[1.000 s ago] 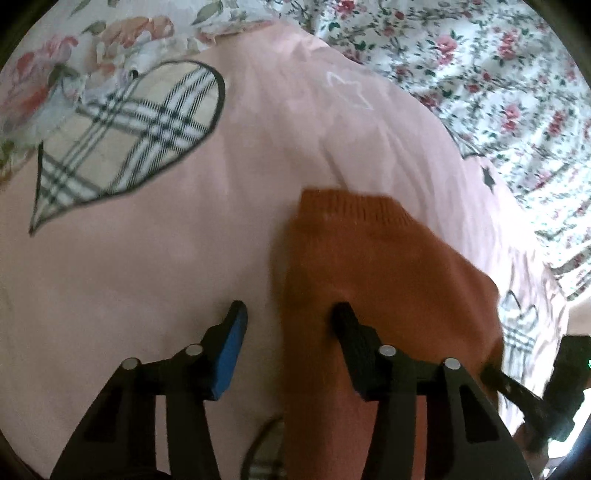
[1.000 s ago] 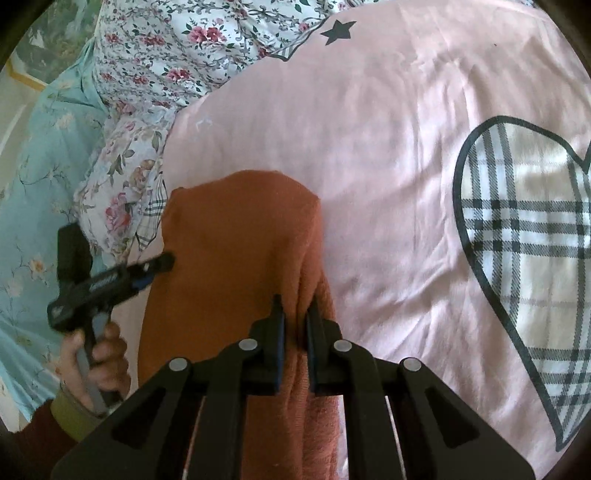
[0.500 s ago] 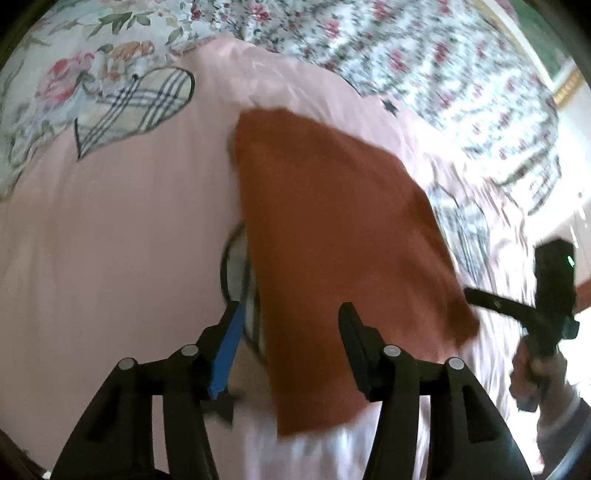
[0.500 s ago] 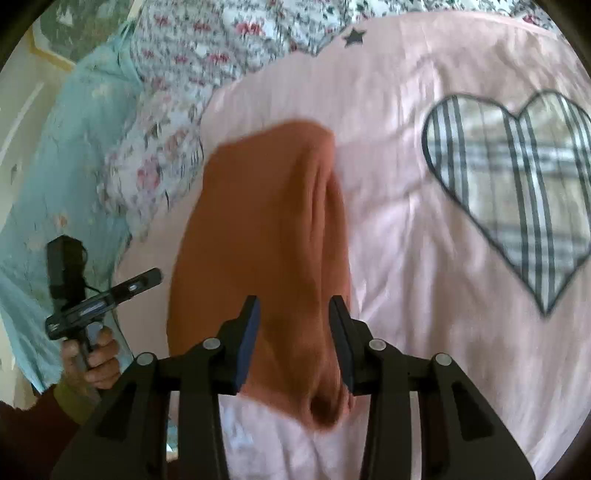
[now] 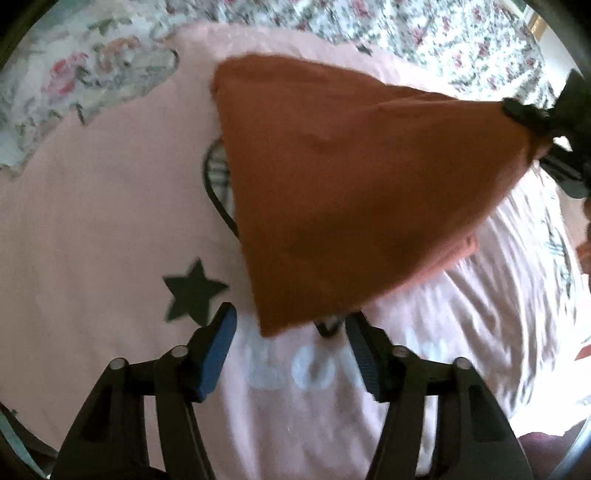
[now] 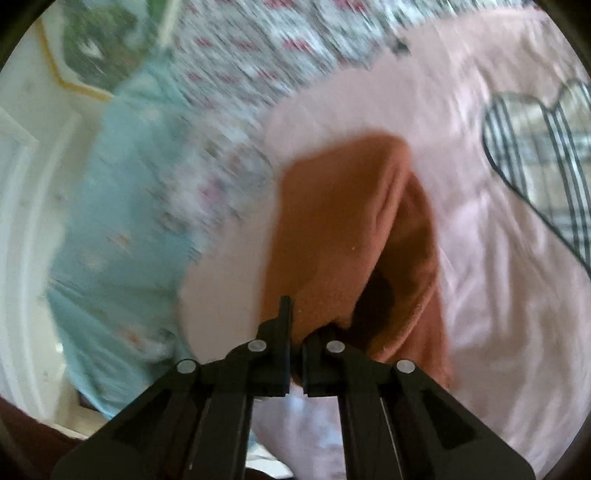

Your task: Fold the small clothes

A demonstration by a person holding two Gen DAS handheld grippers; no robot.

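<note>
A rust-orange knit garment [image 5: 347, 192] lies on a pink bedspread [image 5: 110, 229], one corner lifted off it at the right. My left gripper [image 5: 291, 325] is open, its jaws wide apart just short of the garment's near corner, touching nothing. My right gripper [image 6: 297, 332] is shut on the garment's [image 6: 332, 236] near edge and holds it up; it shows at the right edge of the left wrist view [image 5: 524, 110], pinching the raised corner. The cloth hangs in a fold below it.
The pink bedspread carries a dark star [image 5: 192, 291], pale lettering [image 5: 325, 365] and a plaid heart [image 6: 546, 147]. A floral sheet [image 5: 406, 26] lies beyond it. A light blue sheet [image 6: 122, 229] drapes the bed's left side, by a white wall.
My right gripper went from shut to open and has closed again on the garment's edge, lifting that corner. My left gripper has drawn back toward the garment's near corner, still open.
</note>
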